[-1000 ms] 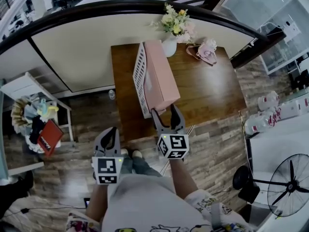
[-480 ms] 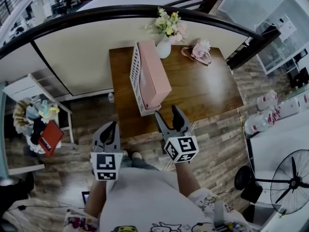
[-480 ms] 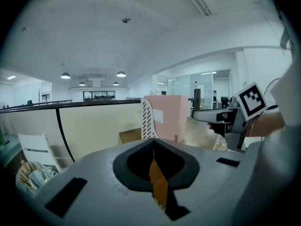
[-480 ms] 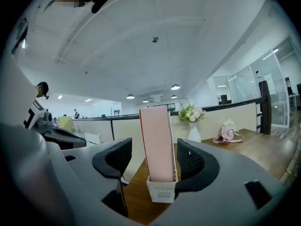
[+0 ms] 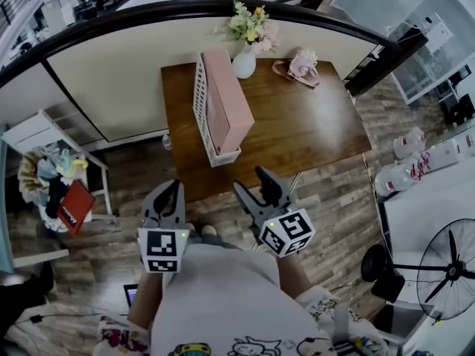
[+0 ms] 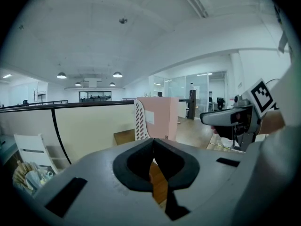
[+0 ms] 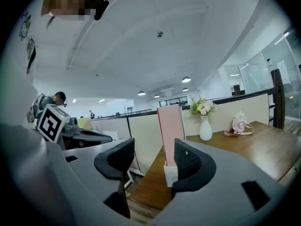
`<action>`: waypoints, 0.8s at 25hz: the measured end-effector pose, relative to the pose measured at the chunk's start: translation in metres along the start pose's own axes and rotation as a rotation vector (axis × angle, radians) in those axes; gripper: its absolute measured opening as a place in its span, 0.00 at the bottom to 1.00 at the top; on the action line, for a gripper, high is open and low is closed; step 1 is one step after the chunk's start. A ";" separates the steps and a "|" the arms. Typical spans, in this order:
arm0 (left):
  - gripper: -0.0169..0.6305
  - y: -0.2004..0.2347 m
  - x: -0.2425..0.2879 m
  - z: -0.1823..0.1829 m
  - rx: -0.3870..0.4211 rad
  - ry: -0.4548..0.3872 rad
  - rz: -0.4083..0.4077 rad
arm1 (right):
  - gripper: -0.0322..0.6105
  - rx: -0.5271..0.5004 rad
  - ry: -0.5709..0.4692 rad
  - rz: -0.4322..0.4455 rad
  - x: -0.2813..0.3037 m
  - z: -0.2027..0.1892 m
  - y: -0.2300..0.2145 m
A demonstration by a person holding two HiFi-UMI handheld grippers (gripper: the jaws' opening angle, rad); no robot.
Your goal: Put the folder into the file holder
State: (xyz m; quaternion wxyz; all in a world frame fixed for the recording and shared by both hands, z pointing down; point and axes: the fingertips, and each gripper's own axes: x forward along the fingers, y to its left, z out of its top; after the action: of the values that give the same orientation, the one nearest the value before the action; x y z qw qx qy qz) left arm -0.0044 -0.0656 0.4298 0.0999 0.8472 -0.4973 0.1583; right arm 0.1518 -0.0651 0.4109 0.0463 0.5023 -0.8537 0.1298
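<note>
- Pink folder (image 5: 223, 99): upright inside the white file holder (image 5: 200, 102), upper centre of the head view, on the left part of the wooden table (image 5: 304, 128).
- Vase of flowers (image 5: 243, 58): just beyond the holder, at the table's far edge.
- Left gripper (image 5: 169, 190): lower left of centre, off the table, jaws pressed together, nothing between them.
- Right gripper (image 5: 251, 180): lower centre, near the table's front edge, jaws apart and closing, nothing between them.
</note>
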 end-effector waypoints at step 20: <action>0.03 -0.026 -0.001 -0.019 -0.019 0.051 -0.084 | 0.05 0.090 0.012 -0.015 -0.033 -0.019 -0.004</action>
State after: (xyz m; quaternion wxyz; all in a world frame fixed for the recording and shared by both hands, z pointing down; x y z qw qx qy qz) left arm 0.0149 -0.0458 0.4473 0.1270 0.8621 -0.4598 0.1710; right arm 0.1700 -0.0341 0.4232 0.0298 0.5096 -0.8427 0.1708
